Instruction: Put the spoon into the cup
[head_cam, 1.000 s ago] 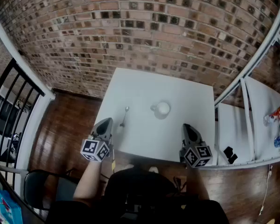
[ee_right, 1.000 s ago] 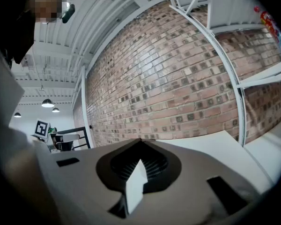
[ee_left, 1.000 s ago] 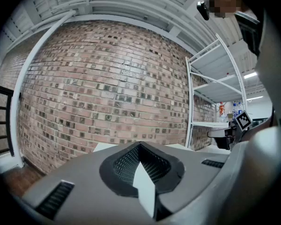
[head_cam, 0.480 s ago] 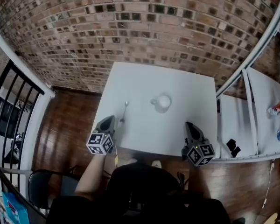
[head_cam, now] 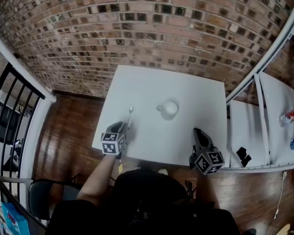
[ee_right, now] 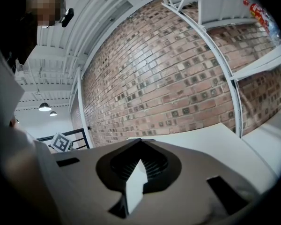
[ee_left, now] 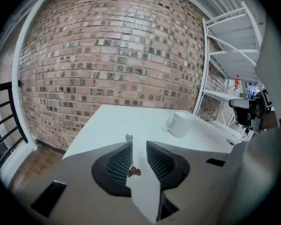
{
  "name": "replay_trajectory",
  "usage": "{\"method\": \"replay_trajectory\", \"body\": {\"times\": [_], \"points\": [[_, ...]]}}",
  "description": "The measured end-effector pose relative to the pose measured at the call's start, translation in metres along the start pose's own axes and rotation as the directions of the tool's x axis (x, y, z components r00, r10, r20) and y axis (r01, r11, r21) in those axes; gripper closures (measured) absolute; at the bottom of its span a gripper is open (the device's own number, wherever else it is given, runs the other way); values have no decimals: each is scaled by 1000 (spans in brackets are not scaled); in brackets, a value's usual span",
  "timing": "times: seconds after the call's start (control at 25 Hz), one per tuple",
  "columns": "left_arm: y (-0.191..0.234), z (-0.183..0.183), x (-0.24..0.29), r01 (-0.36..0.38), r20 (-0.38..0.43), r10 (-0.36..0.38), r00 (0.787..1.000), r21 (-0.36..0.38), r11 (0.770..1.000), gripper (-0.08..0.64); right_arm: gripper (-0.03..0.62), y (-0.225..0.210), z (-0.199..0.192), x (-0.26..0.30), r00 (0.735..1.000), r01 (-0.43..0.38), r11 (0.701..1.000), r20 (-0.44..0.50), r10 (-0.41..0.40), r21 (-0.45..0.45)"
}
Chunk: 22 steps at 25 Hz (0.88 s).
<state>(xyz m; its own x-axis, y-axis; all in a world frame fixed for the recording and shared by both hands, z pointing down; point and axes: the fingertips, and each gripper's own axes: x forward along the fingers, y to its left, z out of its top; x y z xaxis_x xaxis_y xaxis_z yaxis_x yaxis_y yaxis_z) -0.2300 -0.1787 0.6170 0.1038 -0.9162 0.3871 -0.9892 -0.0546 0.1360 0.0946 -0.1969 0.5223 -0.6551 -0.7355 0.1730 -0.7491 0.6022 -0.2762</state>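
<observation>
Left gripper (ee_left: 138,144) opens astride the spoon (ee_left: 129,137), right gripper (ee_right: 140,143) closed empty, cup (head_cam: 169,108) at three o'clock; a skewed pinch could flick it away.

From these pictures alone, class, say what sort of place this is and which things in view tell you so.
Probably an indoor, loft-style workroom or studio. It has a bare brick wall, a dark wooden floor, and white metal shelving beside a plain white table.
</observation>
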Motion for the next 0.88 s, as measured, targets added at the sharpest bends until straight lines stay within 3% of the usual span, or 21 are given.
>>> {"method": "replay_trajectory", "body": {"times": [0.16,0.64,0.88], "points": [[0,-20,15,-12,-79,14,997,26,1000,360,588,-5,3,3,1000,7,1000,10,-7,1],[10,-67,41,-55,-223,54,973,3,998,357,588,-26,14,8,999,32,999,13,-32,2],[12,-77,44,-58,-210,60,976,17,998,353,588,-29,11,10,999,37,999,-7,-37,-5]]}}
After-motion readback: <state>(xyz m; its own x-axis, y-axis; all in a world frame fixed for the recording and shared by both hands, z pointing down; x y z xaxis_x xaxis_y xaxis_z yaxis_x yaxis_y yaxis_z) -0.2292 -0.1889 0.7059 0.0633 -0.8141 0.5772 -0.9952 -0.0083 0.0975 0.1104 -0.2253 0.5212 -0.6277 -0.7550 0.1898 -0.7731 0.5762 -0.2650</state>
